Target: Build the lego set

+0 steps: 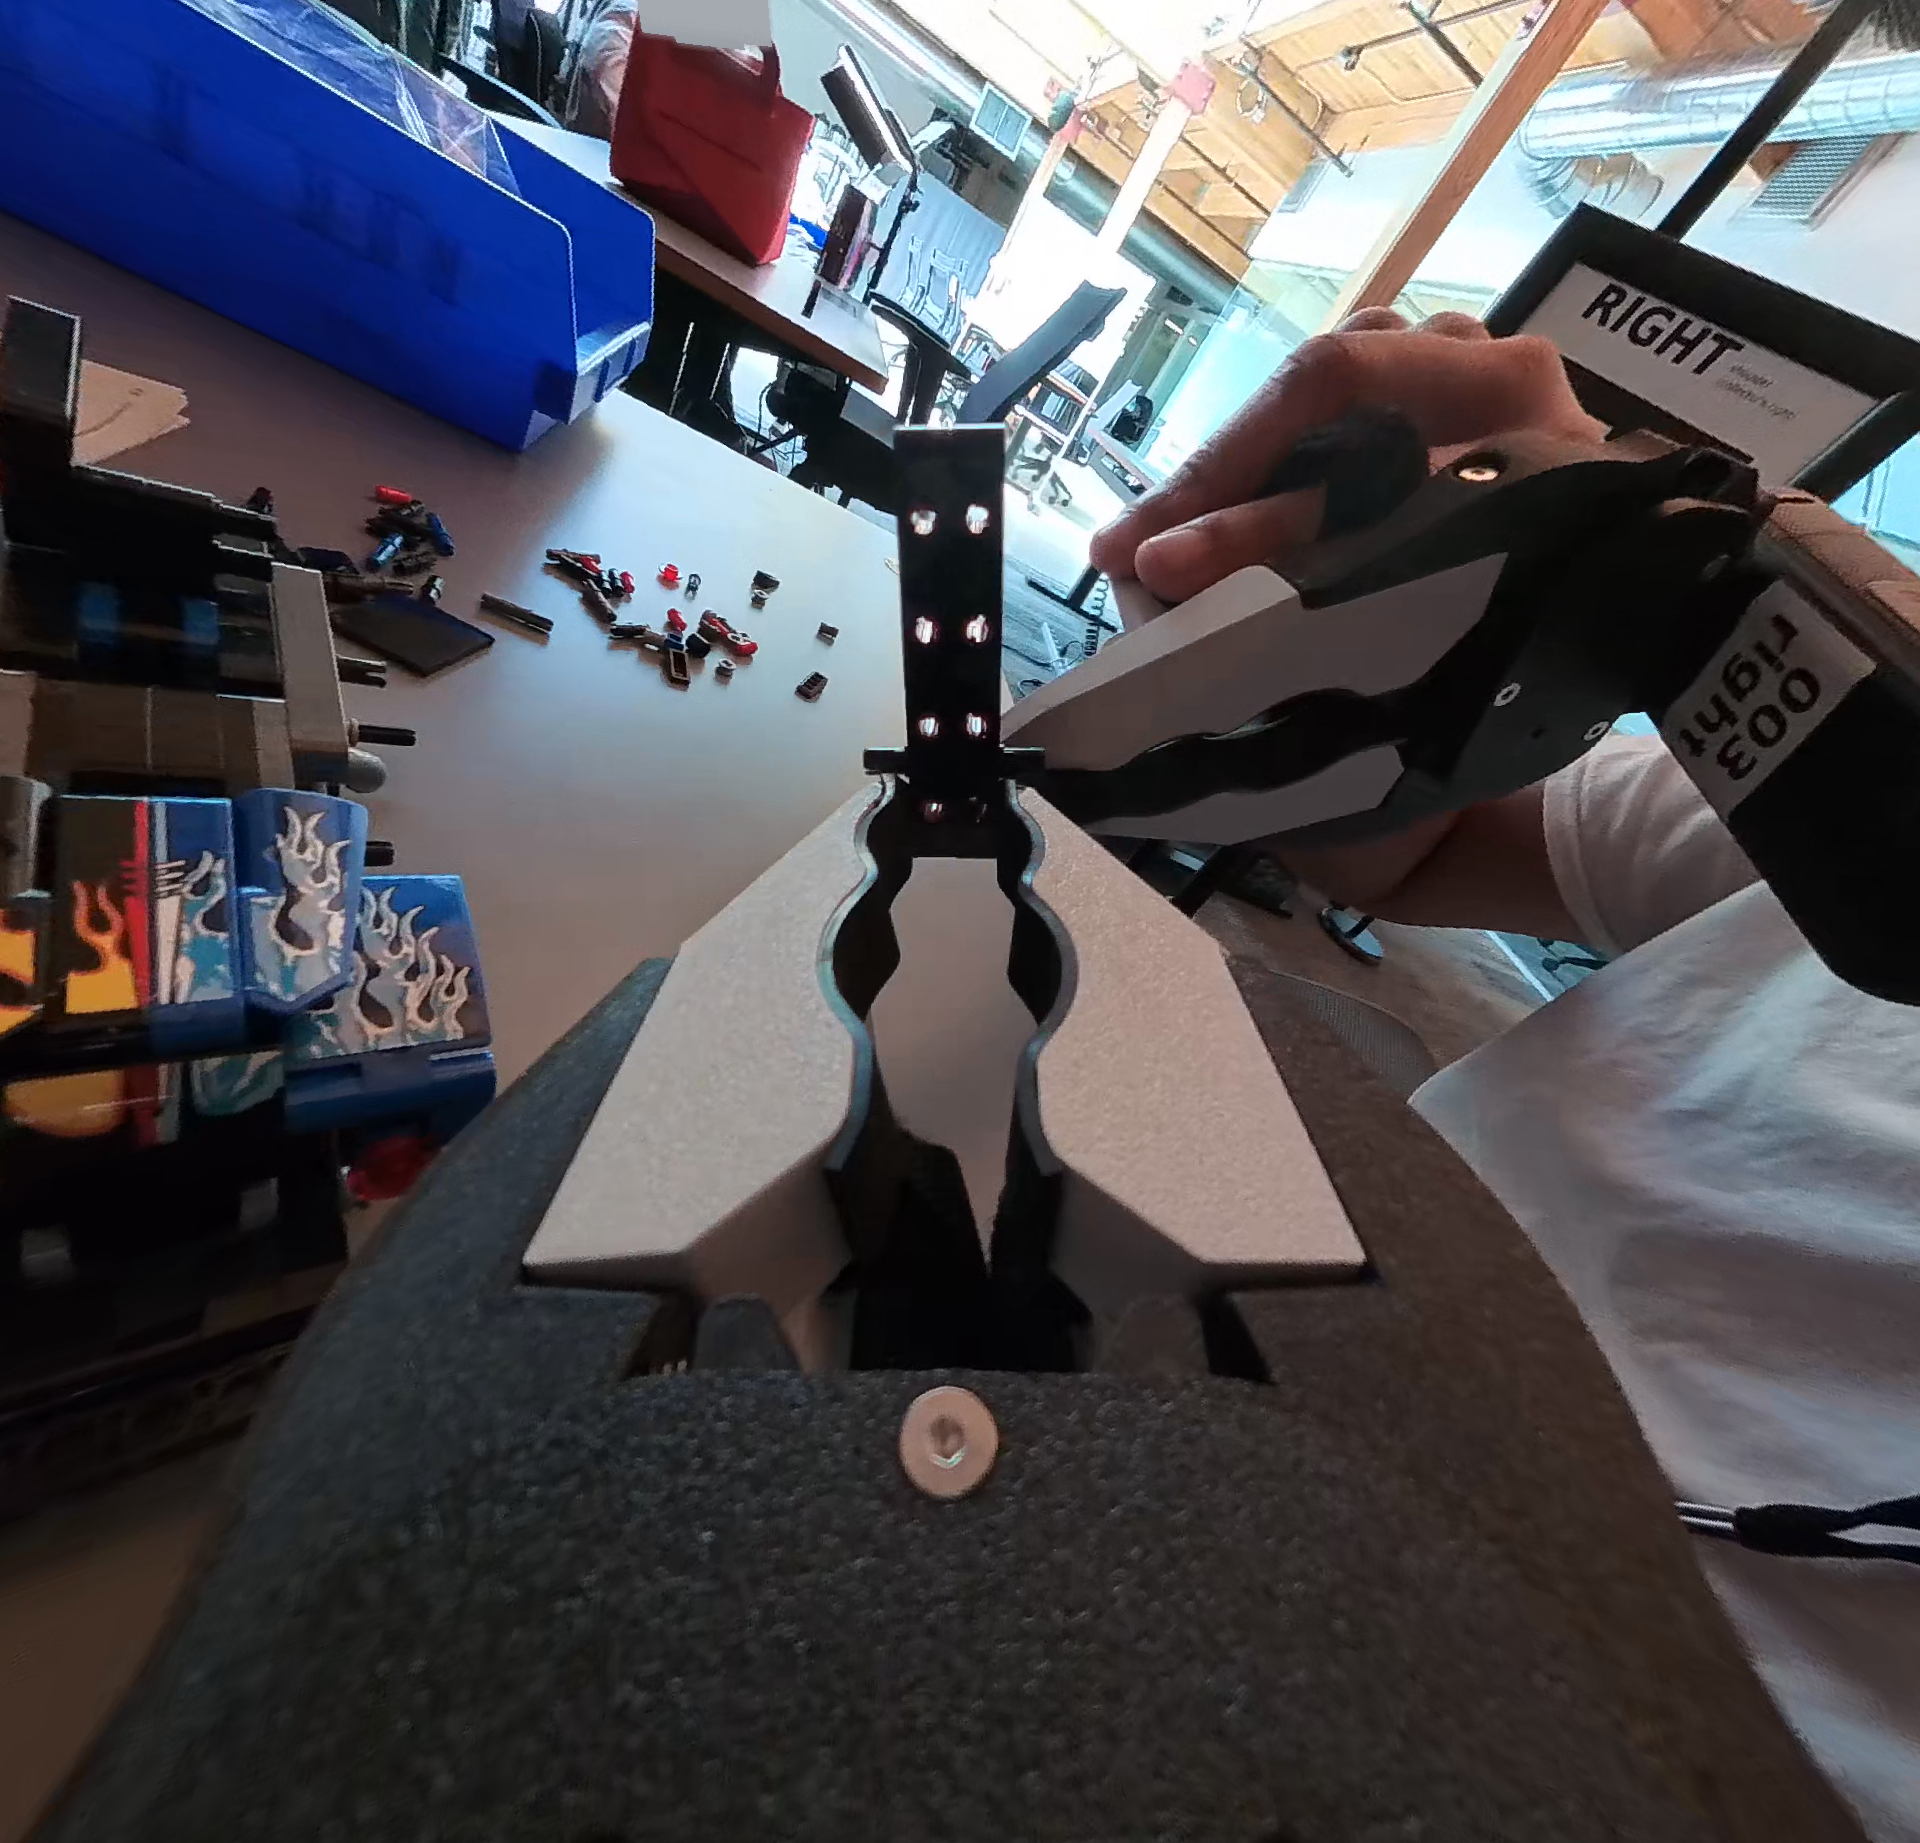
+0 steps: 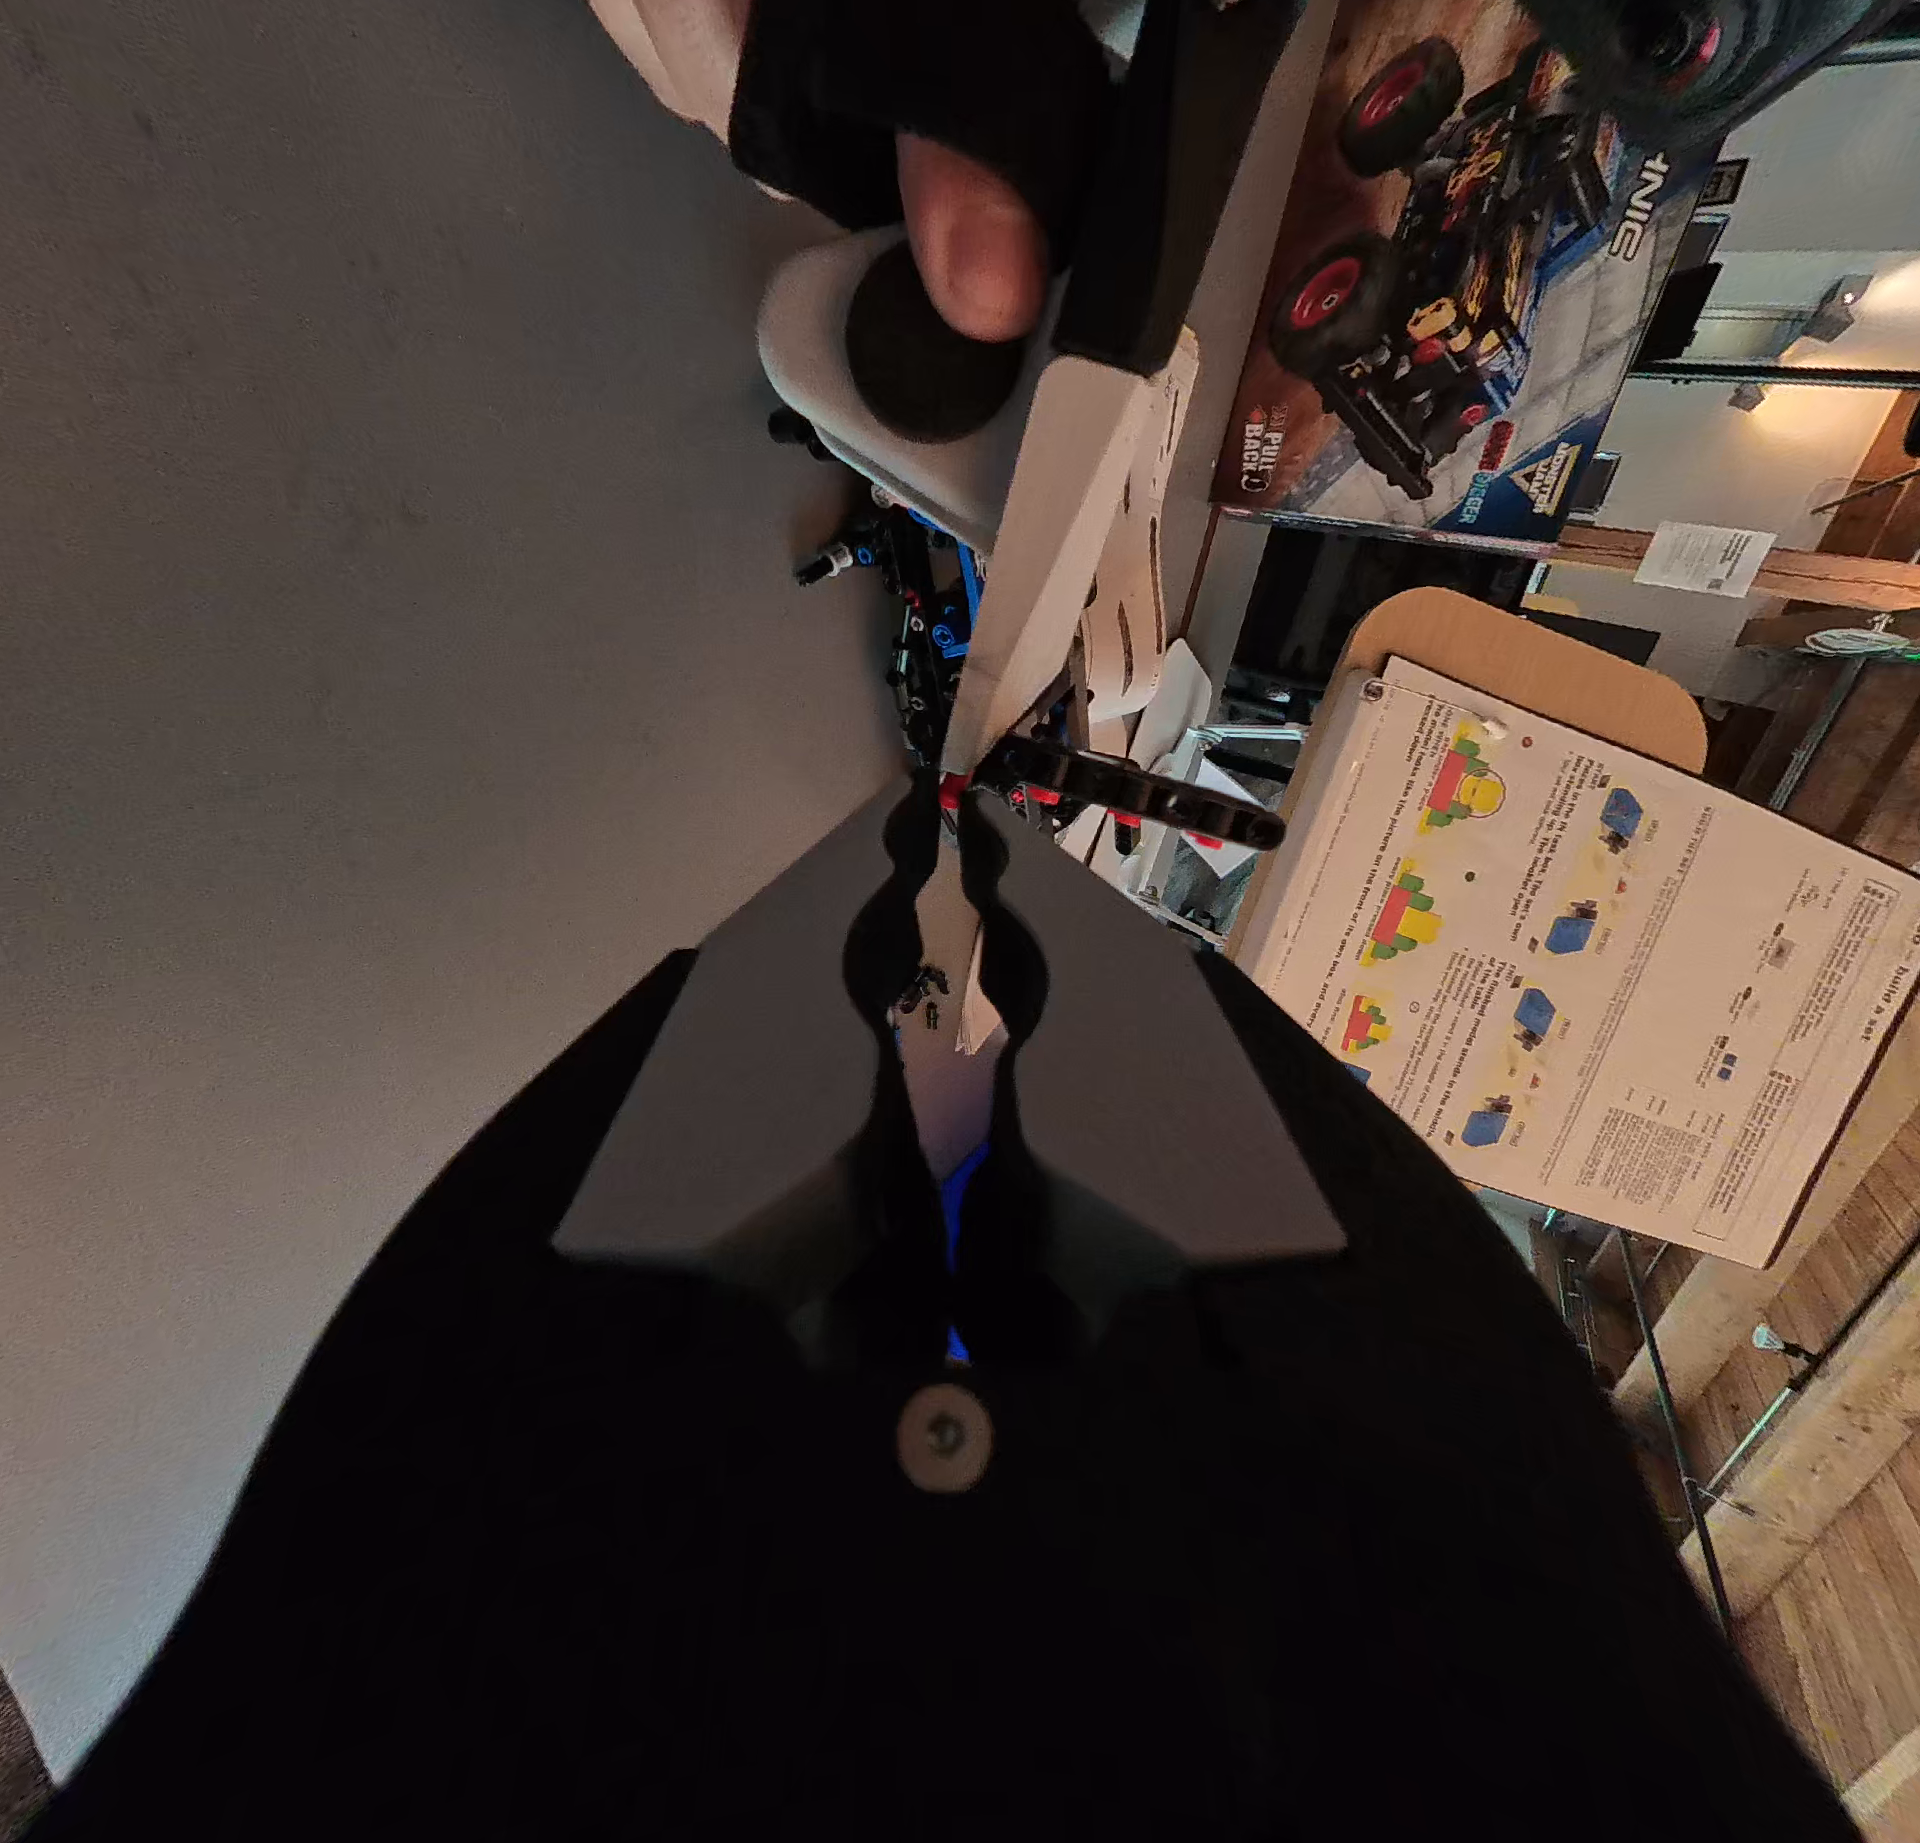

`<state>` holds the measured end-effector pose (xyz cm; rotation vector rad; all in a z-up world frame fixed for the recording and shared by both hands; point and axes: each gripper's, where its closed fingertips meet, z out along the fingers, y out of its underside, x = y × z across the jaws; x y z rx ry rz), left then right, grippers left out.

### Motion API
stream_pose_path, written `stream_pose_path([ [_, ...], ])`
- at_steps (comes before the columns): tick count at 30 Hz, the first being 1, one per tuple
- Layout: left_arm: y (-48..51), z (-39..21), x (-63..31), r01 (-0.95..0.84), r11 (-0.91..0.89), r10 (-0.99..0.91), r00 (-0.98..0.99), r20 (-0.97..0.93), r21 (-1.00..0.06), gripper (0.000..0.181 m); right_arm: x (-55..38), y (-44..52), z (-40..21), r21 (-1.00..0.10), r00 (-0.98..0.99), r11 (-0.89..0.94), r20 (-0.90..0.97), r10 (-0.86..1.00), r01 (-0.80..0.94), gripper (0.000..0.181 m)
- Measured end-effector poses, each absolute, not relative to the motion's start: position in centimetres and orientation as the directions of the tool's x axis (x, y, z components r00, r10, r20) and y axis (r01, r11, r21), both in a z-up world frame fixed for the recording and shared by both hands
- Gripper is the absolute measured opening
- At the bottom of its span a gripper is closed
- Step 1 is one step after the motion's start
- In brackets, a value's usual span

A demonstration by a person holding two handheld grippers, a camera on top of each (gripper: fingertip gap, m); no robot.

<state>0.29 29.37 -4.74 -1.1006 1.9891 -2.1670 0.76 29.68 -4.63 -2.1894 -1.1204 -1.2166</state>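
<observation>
My left gripper (image 1: 951, 806) is shut on the bottom end of a black beam (image 1: 951, 609) with paired holes and holds it upright above the table. A short black pin (image 1: 1023, 756) crosses the beam just above my fingertips. My right gripper (image 1: 1023, 744) comes in from the right with its jaws nearly together at the pin's right end. In the right wrist view its tips (image 2: 940, 806) pinch a small red-and-black pin (image 2: 948, 798) at the beam (image 2: 1132, 804). The half-built truck (image 1: 312, 941) with blue flame panels stands at the left.
Several loose small pieces (image 1: 665, 630) lie on the grey table (image 1: 623, 806). A blue bin (image 1: 312, 183) and a red bag (image 1: 707, 152) stand behind. The set's box (image 2: 1455, 287) and an instruction sheet (image 2: 1558, 962) are at the right. A person's white shirt (image 1: 1714, 1222) is close. Both grippers' tips are close together, under 4 cm apart.
</observation>
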Motion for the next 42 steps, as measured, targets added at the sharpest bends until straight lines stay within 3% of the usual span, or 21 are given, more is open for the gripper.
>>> stream_pose_path([
  [8, 29.0, -4.8, 0.0, -0.448, -0.178, -0.437, -0.762, 0.478, -0.876, 0.014, 0.5, 29.4, -4.6, 0.054, 0.259, -0.562, 0.849, 0.461, 0.825, 0.003],
  [13, 29.2, -5.7, 0.3, -0.421, -0.084, -0.495, -0.769, 0.404, -0.903, 0.014, 1.3, 27.9, -6.4, -0.043, 0.384, -0.577, 0.785, 0.485, 0.816, 0.002],
  [17, 29.3, -5.6, 0.5, -0.36, -0.049, -0.534, -0.779, 0.329, -0.931, 0.014, 6.8, 22.7, -10.3, 0.072, 0.53, -0.676, 0.562, 0.634, 0.733, 0.003],
  [21, 30.3, -5.3, 1.1, -0.344, -0.075, -0.56, -0.762, 0.325, -0.936, 0.014, 10.1, 16.3, -13.4, 0.292, 0.668, -0.702, 0.224, 0.71, 0.649, 0.003],
  [23, 30.8, -4.9, 1.3, -0.345, -0.11, -0.556, -0.756, 0.346, -0.932, 0.014, 10.0, 13.1, -13.8, 0.392, 0.784, -0.724, 0.011, 0.621, 0.568, 0.003],
  [26, 30.8, -4.5, 1.2, -0.351, -0.141, -0.533, -0.761, 0.37, -0.926, 0.014, 8.8, 9.5, -13.3, 0.515, 0.912, -0.752, -0.238, 0.335, 0.411, 0.004],
  [31, 30.2, -4.7, 0.9, -0.339, -0.109, -0.533, -0.773, 0.343, -0.934, 0.014, 10.8, 5.6, -12.6, 0.674, 0.936, -0.65, -0.254, 0.242, 0.351, 0.003],
  [37, 30.1, -4.9, 0.8, -0.342, -0.096, -0.533, -0.776, 0.339, -0.935, 0.014, 14.2, 3.6, -12.0, 0.826, 0.924, -0.472, -0.14, 0.357, 0.307, 0.004],
  [42, 30.1, -4.9, 0.8, -0.345, -0.093, -0.531, -0.777, 0.34, -0.934, 0.014, 15.0, 3.9, -12.8, 0.838, 0.904, -0.445, -0.125, 0.408, 0.317, 0.004],
])
